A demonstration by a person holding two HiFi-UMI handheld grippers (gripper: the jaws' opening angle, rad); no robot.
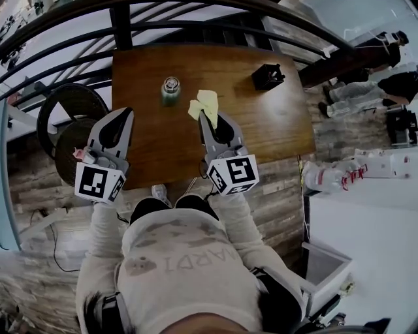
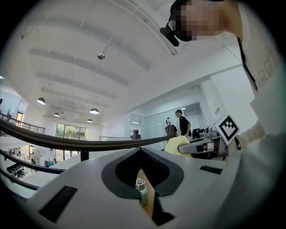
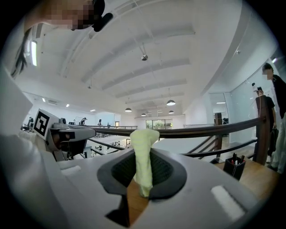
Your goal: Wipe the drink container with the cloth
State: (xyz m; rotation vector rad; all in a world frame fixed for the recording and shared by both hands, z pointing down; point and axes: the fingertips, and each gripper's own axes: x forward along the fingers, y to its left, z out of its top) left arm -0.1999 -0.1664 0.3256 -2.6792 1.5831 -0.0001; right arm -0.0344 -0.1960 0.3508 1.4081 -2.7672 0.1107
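A brown wooden table (image 1: 261, 137) is bearing the things. A green bottle (image 1: 170, 90) is standing upright near its far edge, left of the middle. A black pen holder (image 1: 268, 76) is sitting near the far right corner, well apart from the bottle.

A wooden table (image 1: 274, 130) stands against a dark railing (image 1: 65, 19), with a black pen holder (image 1: 268, 76) near its far right corner. Two round black seats (image 1: 68, 127) sit just off the table's left edge, and a white counter (image 1: 366, 228) lies to the right. People (image 1: 356, 91) stand beyond on the plank floor (image 1: 281, 202). Dome lamps (image 2: 94, 111) hang from the white ceiling (image 2: 134, 44).
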